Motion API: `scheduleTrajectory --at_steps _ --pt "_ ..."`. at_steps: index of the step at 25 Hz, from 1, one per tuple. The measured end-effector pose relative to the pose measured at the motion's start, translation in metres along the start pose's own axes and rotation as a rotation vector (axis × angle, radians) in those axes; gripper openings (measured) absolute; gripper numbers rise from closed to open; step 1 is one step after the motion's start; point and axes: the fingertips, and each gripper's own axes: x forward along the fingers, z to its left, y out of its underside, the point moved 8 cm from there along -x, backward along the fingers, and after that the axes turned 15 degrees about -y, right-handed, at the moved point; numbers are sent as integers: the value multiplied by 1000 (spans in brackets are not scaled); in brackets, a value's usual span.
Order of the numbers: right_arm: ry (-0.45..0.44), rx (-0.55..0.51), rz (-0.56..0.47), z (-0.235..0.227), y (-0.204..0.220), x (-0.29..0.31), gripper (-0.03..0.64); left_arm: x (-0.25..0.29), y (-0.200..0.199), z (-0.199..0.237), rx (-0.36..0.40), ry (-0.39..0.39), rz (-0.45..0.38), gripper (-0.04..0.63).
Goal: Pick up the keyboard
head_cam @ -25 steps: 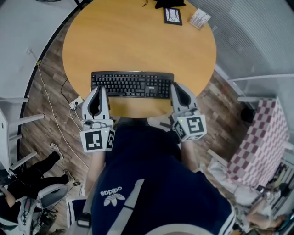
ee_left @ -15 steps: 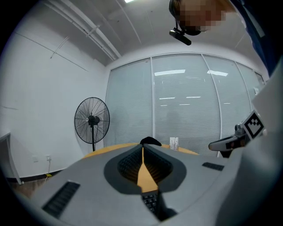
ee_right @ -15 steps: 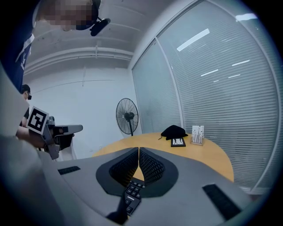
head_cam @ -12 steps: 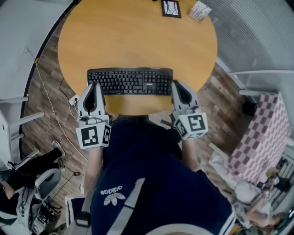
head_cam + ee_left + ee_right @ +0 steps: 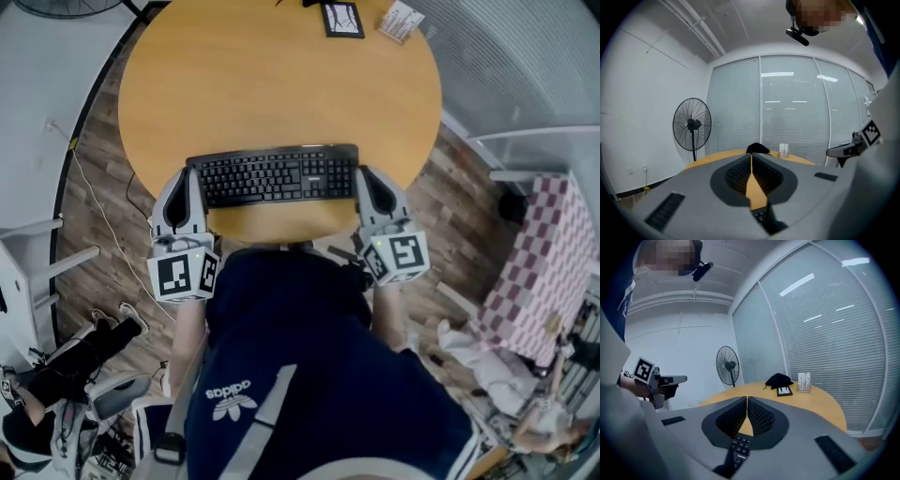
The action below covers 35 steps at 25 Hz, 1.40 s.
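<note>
Both tools are closed tight, with nothing gripped. In the left gripper view, the left tool point(image 5: 751, 156) has its jaws pressed together tip to tip. The right gripper view shows the same for the right tool point(image 5: 746, 399). From the head view, the left tool point(image 5: 184, 172) sits just beside the left end of the keyboard point(image 5: 272, 175), and the right tool point(image 5: 365, 172) sits just beside its right end. Whether either one touches it cannot be told. The keyboard lies flat on the round wooden bench point(image 5: 281, 84), close to the edge nearest the person and a little askew. At the far side of the bench are a small picture frame point(image 5: 341, 18) and a card stand point(image 5: 400, 19). A floor fan point(image 5: 692, 124) stands by the wall.
</note>
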Motion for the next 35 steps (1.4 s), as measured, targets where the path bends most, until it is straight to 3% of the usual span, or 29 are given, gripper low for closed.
scheduleTrajectory --at_steps 6,11,15,18,25,31,35 --pt "7 6 -9 5 -4 13 8 14 7 18 -4 25 21 11" --pt "15 65 12 -9 2 23 9 29 21 41 -1 39 108 19" --pt "40 138 18 -26 10 32 14 45 43 62 -3 28 233 123" --pt "45 196 43 -38 18 43 97 59 66 75 -12 45 343 163" --pt "69 306 190 -64 59 63 127 86 130 91 -138 78 598 186" --pt "99 394 306 -88 95 74 158 109 169 94 -209 78 756 196" --pt "113 448 359 -96 118 81 170 115 188 96 -216 81 826 201"
